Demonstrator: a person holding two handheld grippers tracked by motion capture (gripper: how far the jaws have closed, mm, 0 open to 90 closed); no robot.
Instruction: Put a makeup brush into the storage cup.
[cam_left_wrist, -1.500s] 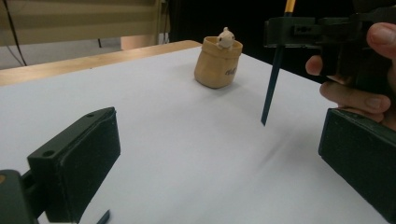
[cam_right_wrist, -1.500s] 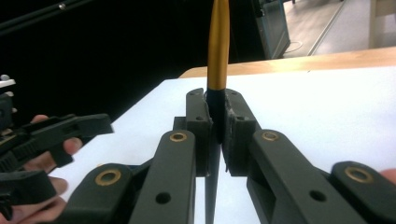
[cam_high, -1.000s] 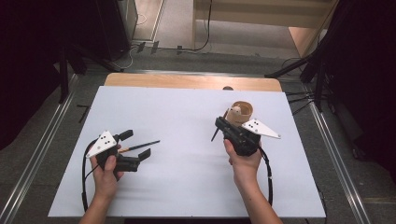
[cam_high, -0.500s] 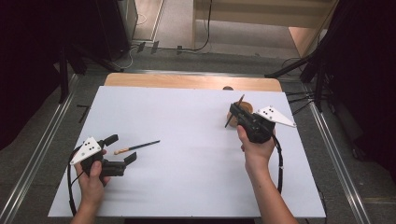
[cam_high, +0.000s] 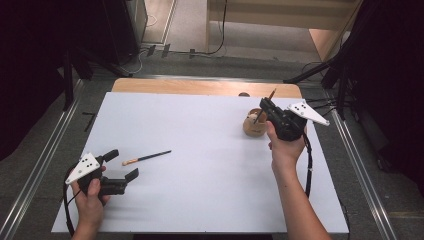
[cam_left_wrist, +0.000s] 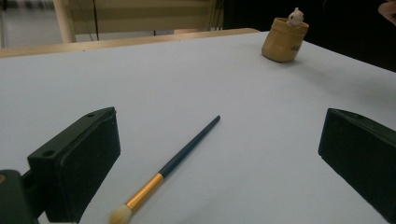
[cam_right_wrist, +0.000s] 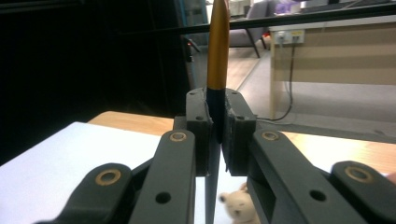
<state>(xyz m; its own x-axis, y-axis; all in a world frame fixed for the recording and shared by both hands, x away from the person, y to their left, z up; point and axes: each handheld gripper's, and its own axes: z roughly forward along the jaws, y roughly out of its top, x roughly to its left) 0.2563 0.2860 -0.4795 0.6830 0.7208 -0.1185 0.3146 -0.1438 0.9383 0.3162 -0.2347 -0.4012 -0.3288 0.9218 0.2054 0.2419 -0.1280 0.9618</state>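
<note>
— Why was the right gripper (cam_high: 264, 106) clamped on that dark, gold-ferruled brush (cam_right_wrist: 217, 56)?
— Probably to drop it handle-first into the tan wooden cup (cam_high: 253, 126) below.
— And the left gripper (cam_high: 122, 164)?
— Jaws apart, facing the second brush (cam_left_wrist: 169, 168) lying on the white table (cam_high: 200, 165).

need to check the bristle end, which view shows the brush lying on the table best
The left gripper view: the brush on the table lies close between the open left gripper jaws, with pale bristles, gold ferrule and dark handle clear. The high view shows the same brush small and thin. The right gripper view looks elsewhere.
</note>
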